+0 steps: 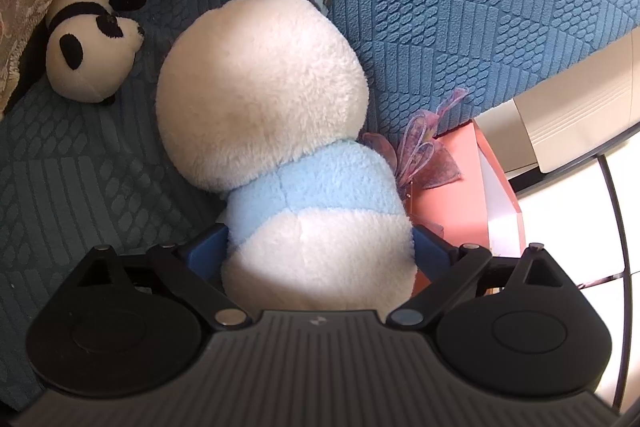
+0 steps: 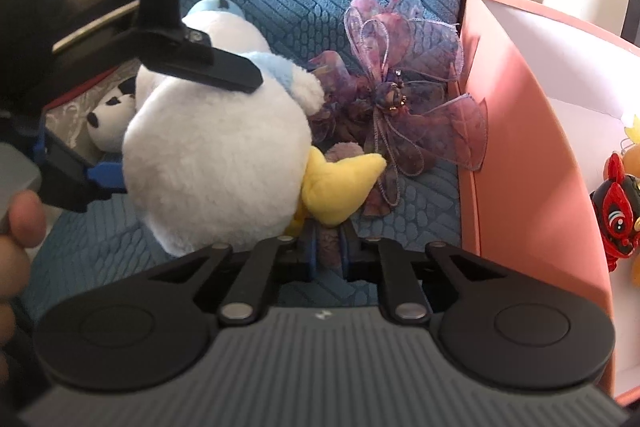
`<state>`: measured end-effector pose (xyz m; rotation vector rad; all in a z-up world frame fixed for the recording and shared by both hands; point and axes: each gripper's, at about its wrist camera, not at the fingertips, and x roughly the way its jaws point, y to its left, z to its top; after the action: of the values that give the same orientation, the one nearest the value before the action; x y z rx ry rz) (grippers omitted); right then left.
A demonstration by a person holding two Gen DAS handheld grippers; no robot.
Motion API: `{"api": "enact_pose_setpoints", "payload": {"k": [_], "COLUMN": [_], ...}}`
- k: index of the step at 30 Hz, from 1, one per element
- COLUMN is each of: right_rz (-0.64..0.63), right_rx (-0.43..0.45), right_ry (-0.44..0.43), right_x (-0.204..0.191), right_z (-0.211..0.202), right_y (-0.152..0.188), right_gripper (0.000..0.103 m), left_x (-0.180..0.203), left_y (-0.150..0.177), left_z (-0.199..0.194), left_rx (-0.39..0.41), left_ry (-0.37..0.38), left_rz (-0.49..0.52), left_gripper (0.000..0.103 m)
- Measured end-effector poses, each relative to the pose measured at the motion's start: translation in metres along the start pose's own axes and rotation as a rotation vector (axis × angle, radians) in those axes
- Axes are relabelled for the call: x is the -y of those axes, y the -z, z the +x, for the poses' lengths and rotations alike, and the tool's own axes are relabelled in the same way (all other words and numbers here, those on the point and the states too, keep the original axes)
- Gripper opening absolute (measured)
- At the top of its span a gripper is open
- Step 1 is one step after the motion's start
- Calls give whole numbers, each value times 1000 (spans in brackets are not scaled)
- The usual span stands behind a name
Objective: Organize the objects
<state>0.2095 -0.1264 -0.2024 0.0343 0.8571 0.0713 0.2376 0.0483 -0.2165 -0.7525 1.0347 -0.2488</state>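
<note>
Plush duck [image 1: 280, 131]: centre of my left wrist view, lying on the blue textured cover [image 1: 480, 7].
Left gripper [image 1: 320, 259]: I have its jaws spread wide around the plush's white lower body, blue pads pressing in on both sides.
Right gripper [image 2: 329, 259]: jaws narrow, pinching a mauve fuzzy bit; what exactly, I can't tell.
Handling: I judge it light, soft, squashy; grip the body, not the yellow foot [image 2: 340, 179].
Nearby: pink box [image 2: 516, 131] at right, purple ribbon bow [image 2: 400, 95] beside it, small panda [image 1: 88, 43] upper left.
</note>
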Motion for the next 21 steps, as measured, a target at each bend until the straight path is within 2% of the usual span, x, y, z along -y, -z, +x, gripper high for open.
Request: {"api": "enact_pose_setpoints", "payload": {"k": [13, 17, 21], "right_rz": [-78, -92, -101], "right_rx": [-15, -22, -34], "right_ry": [53, 63, 44], "right_x": [-11, -10, -9], "right_z": [-18, -26, -37], "right_y": [9, 14, 23], "right_gripper": [14, 14, 14], "left_x": [19, 29, 35], "left_y": [11, 18, 27], "left_z": [-31, -46, -61], "left_rx": [5, 23, 42], "left_ry": [-82, -135, -168], "left_rz": [158, 231, 287], "left_gripper": [83, 80, 75]}}
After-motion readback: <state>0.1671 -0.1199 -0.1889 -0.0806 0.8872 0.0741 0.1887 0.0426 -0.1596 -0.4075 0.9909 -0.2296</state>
